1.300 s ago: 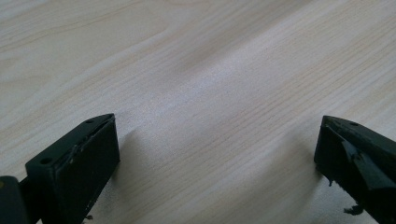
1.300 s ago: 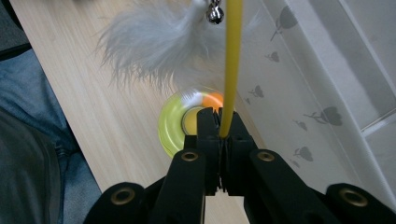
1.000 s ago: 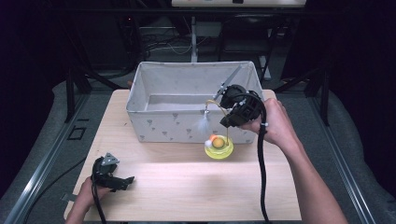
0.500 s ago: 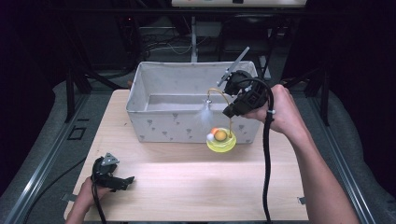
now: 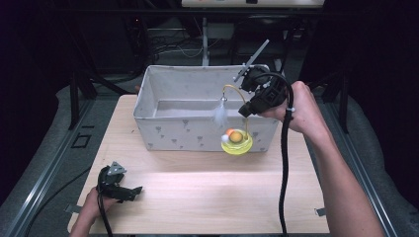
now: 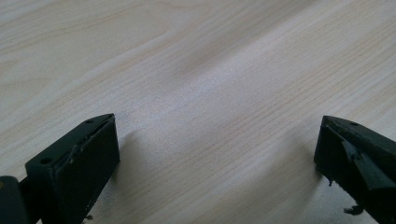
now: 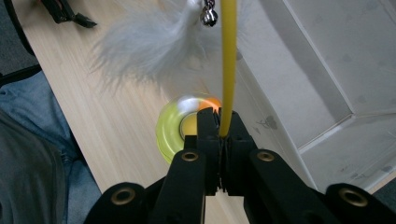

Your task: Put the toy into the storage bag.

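1. Up at the right, the right gripper has its jaws pinched tight on the thin yellow wand of a cat toy
2. Its hand holds it raised over the near right corner of the grey fabric bin, forearm reaching up from the lower right
3. From the jaws the wand arches up and over, long axis near upright, a white feather and small bell dangling from its tip
4. Below, the toy's round yellow-green base, carrying an orange ball, hangs tilted in front of the bin's near wall
5. Near the front left corner of the wooden table, the left gripper lies low with jaws spread wide and nothing between them
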Tool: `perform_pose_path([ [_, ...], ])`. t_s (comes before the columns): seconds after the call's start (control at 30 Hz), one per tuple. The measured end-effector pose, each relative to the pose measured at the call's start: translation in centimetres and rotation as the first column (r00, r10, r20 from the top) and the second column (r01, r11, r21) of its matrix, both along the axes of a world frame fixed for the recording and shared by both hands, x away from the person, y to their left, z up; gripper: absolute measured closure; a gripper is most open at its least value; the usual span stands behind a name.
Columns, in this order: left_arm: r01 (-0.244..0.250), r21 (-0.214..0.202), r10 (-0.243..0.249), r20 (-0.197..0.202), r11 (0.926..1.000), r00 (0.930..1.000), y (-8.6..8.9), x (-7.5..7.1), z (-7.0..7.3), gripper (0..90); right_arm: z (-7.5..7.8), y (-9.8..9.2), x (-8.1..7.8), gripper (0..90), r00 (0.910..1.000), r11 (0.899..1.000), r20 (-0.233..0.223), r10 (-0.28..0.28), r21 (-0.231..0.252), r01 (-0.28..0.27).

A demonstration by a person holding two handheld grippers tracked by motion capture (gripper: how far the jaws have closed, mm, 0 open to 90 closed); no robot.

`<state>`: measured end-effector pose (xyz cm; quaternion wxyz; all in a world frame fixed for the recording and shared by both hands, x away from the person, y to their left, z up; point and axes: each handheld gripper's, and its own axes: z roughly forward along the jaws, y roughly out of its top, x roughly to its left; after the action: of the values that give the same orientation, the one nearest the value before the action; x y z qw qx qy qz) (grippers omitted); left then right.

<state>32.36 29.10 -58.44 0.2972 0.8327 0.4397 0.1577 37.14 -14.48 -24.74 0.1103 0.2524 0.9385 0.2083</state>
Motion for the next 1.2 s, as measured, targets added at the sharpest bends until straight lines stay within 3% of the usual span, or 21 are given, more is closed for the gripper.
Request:
perform_pose_path([
  [0.63,0.003,0.0,-0.003,-0.006,1.0,1.0,0.0,0.0,0.0,0.0,2.9,-0.5,0.3,88.5,0.9988,0.999,0.038,-0.032,0.023,0.031],
  [1.2,0.003,0.0,-0.003,-0.006,1.0,1.0,0.0,0.0,0.0,0.0,5.2,-1.5,2.1,88.6,0.9933,0.994,0.054,-0.102,0.03,0.101],
])
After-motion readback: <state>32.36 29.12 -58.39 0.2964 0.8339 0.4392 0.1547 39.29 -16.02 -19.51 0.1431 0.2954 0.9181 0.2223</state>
